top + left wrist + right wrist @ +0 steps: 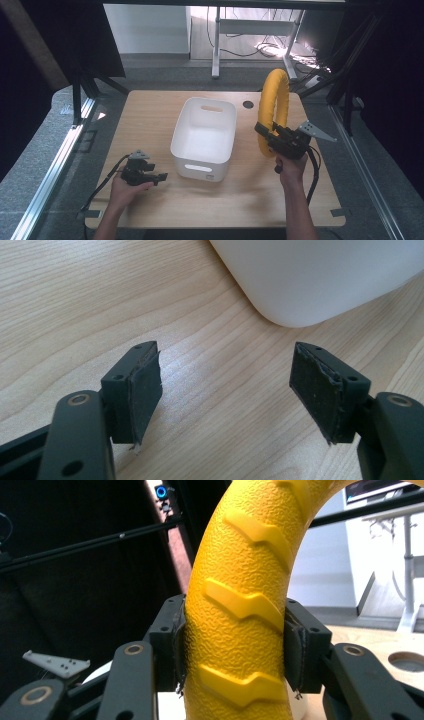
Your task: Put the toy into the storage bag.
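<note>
A: Surface and room?

B: Pale wood table [150, 115], rounded corners, a round hole [248, 104] near the far edge. Grey floor around it, dark curtains either side, black frame struts. Beyond the far edge, a white desk leg and loose cables on the floor.

A: Containers?

B: One white bin [204, 137], mid-table, handle slots in the near and far walls. Nothing visible inside. In the left gripper view its rounded corner sits just past the fingers.

A: The ring?

B: Yellow ring [273, 107], tyre-like tread, standing upright on edge right of the bin, off the table. Right gripper [272, 137] holds it at the lower rim; in the right gripper view both fingers [172, 645] press its sides, closed onto it.

A: Left side?

B: Left gripper [159, 176] low over the near-left table, beside the bin's near-left corner. Fingers [145, 385] spread wide, bare wood between them, nothing held.
</note>
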### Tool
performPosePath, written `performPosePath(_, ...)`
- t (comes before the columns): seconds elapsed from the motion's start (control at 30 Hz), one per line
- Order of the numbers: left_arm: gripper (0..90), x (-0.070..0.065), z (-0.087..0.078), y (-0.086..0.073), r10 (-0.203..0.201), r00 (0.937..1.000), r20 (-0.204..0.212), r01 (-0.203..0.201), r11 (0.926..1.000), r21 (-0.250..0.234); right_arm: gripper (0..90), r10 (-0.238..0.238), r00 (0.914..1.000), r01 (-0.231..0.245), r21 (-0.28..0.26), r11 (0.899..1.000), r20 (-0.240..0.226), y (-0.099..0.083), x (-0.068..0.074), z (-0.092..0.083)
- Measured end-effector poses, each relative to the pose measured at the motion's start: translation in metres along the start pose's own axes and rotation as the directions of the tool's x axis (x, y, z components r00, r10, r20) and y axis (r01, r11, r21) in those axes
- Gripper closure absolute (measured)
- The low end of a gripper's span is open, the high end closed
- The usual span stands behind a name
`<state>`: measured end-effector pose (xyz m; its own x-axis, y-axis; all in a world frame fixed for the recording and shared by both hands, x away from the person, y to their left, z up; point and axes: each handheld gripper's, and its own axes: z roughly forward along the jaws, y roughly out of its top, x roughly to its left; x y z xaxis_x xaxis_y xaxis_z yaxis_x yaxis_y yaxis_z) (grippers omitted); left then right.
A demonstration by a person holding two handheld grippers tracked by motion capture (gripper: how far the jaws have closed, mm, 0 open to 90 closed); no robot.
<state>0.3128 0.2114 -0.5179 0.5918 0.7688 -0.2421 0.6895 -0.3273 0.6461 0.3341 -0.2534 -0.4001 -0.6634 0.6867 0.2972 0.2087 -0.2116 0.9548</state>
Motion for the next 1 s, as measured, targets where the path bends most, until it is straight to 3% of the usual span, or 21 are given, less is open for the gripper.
performPosePath(0.27, 29.2, -0.001, 0.000, 0.000, 0.004, 1.0000, -0.001, -0.004, 1.0000, 0.006, 50.8, -0.060, 0.9961, 0.063, -0.056, 0.996, 0.065, -0.006, 0.027, 0.012)
performPosePath(0.43, 29.2, 0.000, -0.001, 0.001, 0.003, 1.0000, -0.001, -0.003, 1.0000, 0.001, 50.7, -0.072, 0.9939, 0.079, -0.083, 0.993, 0.084, -0.008, 0.039, 0.016)
performPosePath(0.6, 29.2, 0.000, -0.001, 0.001, 0.002, 1.0000, -0.004, -0.002, 1.0000, 0.003, 50.7, -0.123, 0.9844, 0.138, -0.117, 0.983, 0.126, -0.009, 0.059, 0.024)
performPosePath(0.8, 29.2, 0.000, 0.000, 0.001, 0.002, 1.0000, -0.002, -0.002, 1.0000, 0.005, 50.6, -0.159, 0.9782, 0.180, -0.165, 0.970, 0.133, -0.001, 0.075, 0.027)
performPosePath(1.0, 29.2, 0.000, 0.001, 0.001, 0.001, 1.0000, 0.000, -0.001, 1.0000, 0.006, 50.6, -0.192, 0.9728, 0.213, -0.178, 0.961, 0.129, 0.010, 0.090, 0.033)
